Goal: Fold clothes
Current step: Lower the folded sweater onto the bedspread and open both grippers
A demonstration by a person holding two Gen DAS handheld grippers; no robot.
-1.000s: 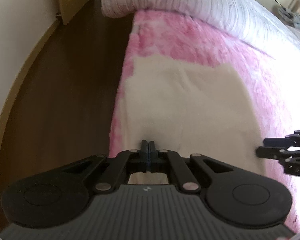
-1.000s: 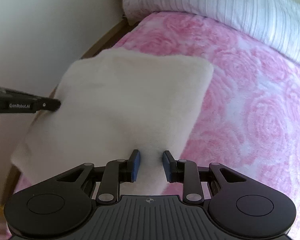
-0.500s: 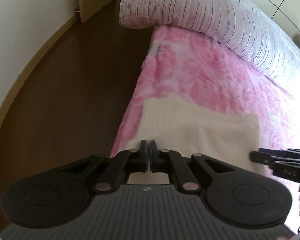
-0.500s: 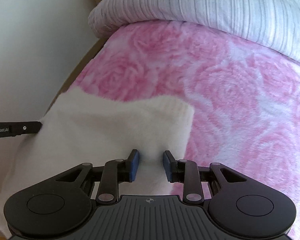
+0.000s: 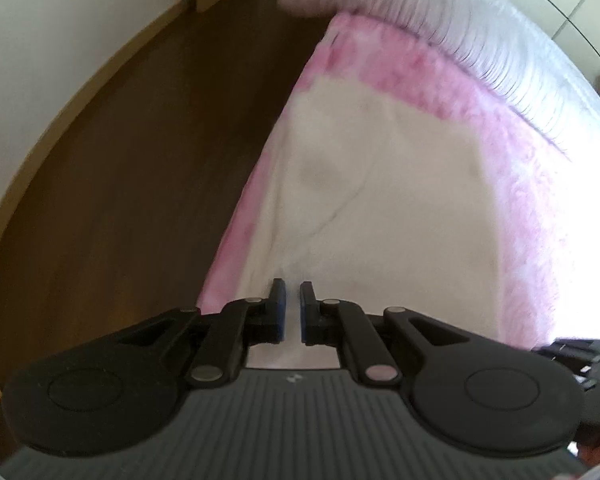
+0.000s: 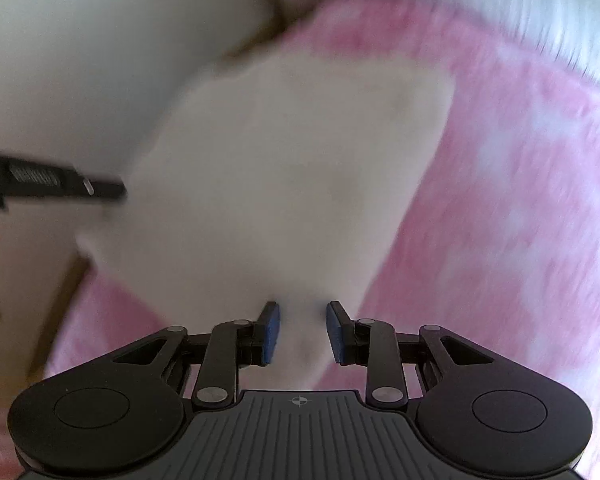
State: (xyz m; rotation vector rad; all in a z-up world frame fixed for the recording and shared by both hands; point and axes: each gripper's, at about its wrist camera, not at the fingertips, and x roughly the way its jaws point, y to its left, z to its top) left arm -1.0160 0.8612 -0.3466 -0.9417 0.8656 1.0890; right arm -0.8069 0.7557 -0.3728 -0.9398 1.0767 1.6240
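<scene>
A bed covered by a fluffy pink blanket with a paler rose pattern [image 6: 512, 184] fills most of both views. Along its far side lies a long, bulky roll of white bedding with fine grey stripes [image 5: 452, 12]. To the left of the bed in the left wrist view runs a dark brown wooden floor [image 5: 132, 184], edged by a light wooden skirting board and a white wall [image 5: 60, 12].

On the pink blanket, close to the bed's left edge, spreads a cream-white fleecy garment [image 5: 384, 184]. It shows soft creases and a faint grey patch, and both views are blurred, so its exact outline is hard to make out. In the right wrist view the same garment [image 6: 292, 176] reaches from near the striped bedding to the gripper.

The right gripper [image 6: 303, 332], black with blue pads, has its jaws set partly apart with a thick fold of the cream garment between them; the pads press on that fold. The left gripper [image 5: 292, 310], of the same build, has its jaws almost together with only a narrow gap, and a thin edge of the garment sits in that gap, pinched. In the right wrist view the left gripper [image 6: 100, 190] enters from the left and meets the garment's left edge.
</scene>
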